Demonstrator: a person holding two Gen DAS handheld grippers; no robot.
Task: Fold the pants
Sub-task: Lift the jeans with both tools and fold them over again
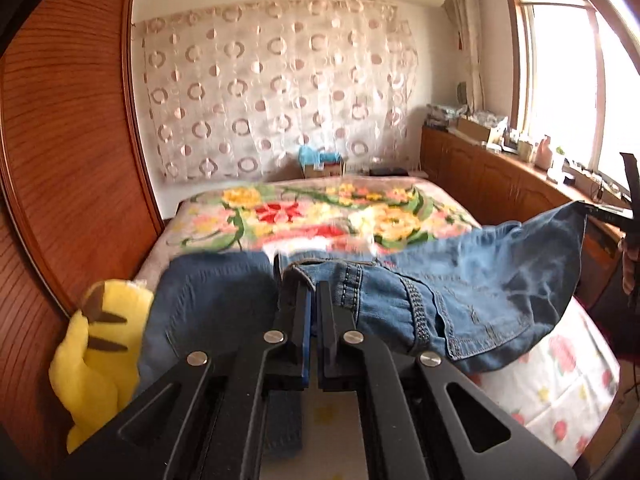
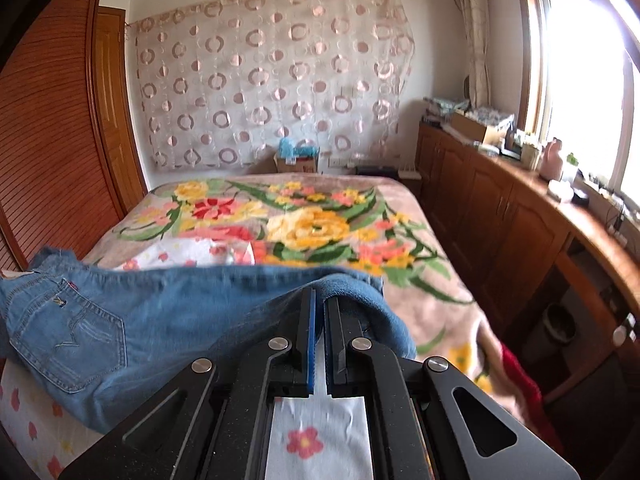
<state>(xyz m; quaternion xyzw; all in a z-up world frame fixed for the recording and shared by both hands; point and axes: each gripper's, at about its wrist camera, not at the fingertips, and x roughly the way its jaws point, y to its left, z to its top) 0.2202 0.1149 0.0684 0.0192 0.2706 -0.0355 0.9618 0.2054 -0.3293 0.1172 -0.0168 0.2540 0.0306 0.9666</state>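
Note:
Blue denim pants [image 1: 480,288] hang stretched in the air above the bed, held at both ends. In the left wrist view my left gripper [image 1: 314,292] is shut on the waistband edge, with dark denim bunched over its fingers. Far right in that view, my right gripper [image 1: 590,209] pinches the other end. Seen from the right wrist, the right gripper [image 2: 320,300] is shut on a fold of the pants [image 2: 140,320], which run off to the left with a back pocket [image 2: 68,340] facing me.
Under the pants lies a bed with a floral blanket [image 2: 320,220] and a white flowered sheet [image 1: 560,380]. A yellow plush toy [image 1: 100,352] sits at the bed's left edge by the wooden wardrobe [image 1: 60,160]. Wooden cabinets [image 2: 500,220] line the right wall under the window.

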